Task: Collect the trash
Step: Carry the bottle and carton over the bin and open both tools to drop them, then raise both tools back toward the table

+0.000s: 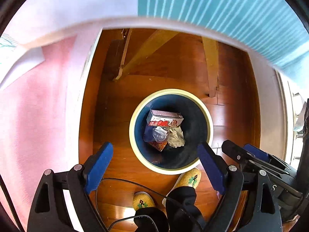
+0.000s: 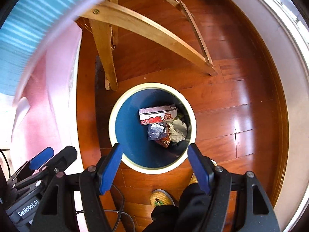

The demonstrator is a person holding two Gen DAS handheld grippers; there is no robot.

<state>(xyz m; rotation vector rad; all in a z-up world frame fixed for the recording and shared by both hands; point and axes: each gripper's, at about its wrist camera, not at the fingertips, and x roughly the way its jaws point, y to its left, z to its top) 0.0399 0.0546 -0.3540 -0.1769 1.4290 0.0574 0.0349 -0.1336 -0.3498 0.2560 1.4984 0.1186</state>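
— Item one, the bin?

— Round trash bin (image 1: 135, 145), cream rim, dark blue inside, standing on the wooden floor (image 2: 222, 116) near the wooden chair legs (image 2: 104, 54).

— Contents?

— One carton (image 1: 164, 118) with red strawberry print, lying flat; a clear plastic bag (image 2: 157, 132) just below it; crumpled white paper (image 1: 176, 137) beside that. All at the bottom.

— The tongs?

— Left tongs (image 1: 154, 170): blue pads wide apart, nothing between them, above the bin's near rim. Right tongs (image 2: 154, 169): likewise spread and empty, side by side with the left.

— Anything else?

— Two yellow knitted slippers (image 1: 190, 177) on the floor below, a black cable (image 1: 123, 181), pink bedding (image 1: 38, 106) to the left.
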